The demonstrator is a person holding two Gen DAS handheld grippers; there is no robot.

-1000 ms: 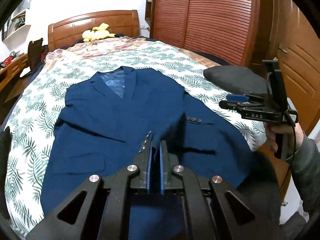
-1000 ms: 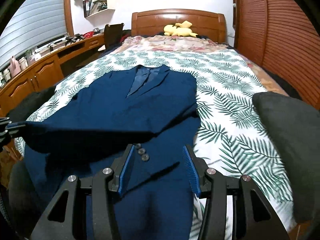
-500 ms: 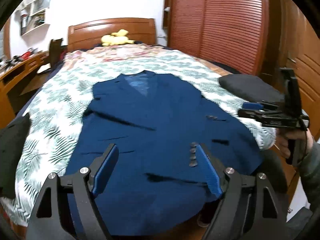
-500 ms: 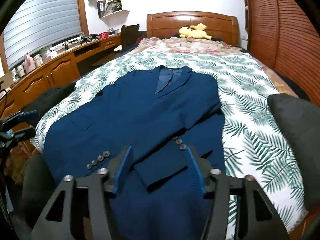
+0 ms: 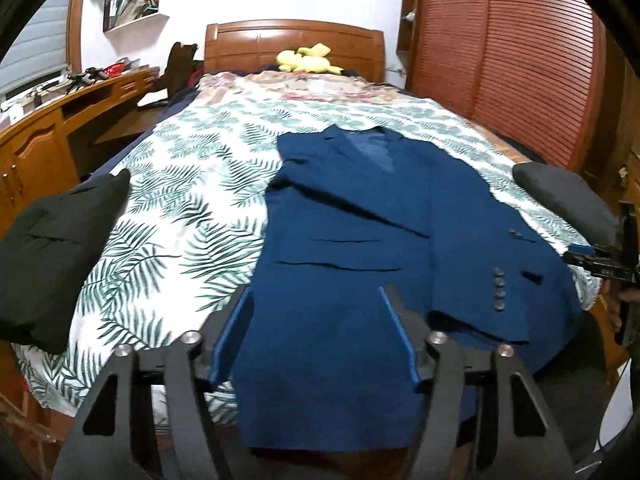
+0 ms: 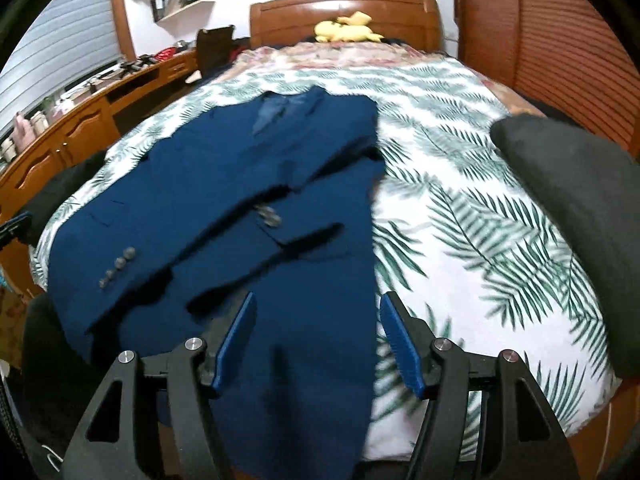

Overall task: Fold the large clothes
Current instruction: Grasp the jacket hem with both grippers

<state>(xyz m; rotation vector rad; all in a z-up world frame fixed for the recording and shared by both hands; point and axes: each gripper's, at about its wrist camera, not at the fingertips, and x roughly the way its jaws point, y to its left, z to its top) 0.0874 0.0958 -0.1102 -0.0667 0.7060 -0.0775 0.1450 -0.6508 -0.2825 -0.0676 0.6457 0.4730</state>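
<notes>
Plainly the fold is only partly made: the blue jacket (image 5: 360, 240) lies face up, collar toward the headboard (image 5: 294, 42), on the leaf-print bedspread (image 5: 180, 200), its hem hanging over the near edge of the bed; one sleeve is already laid across the front, its cuff buttons (image 6: 118, 266) showing on top of the body, and the other side seems turned in too, though I cannot tell how neatly; what is left, as I judge it, is to bring the hem up toward the collar and square the bundle. The left gripper (image 5: 316, 332) hovers above the lower panel with its blue-padded jaws spread wide and nothing between them but the cloth beneath, apart from it as far as I can tell; the right gripper (image 6: 318, 336) stands likewise, jaws wide and empty, over the jacket's right edge where cloth meets bedspread. The left wrist view alone shows the other tool at its far right margin, with a dark folded garment (image 5: 52, 256) on the bed's left side; the right wrist view alone shows the long wooden desk (image 6: 80, 120) under the window, and a grey cushion (image 6: 572, 208) large at the right; both catch the yellow plush toy (image 6: 346, 28) at the headboard.
</notes>
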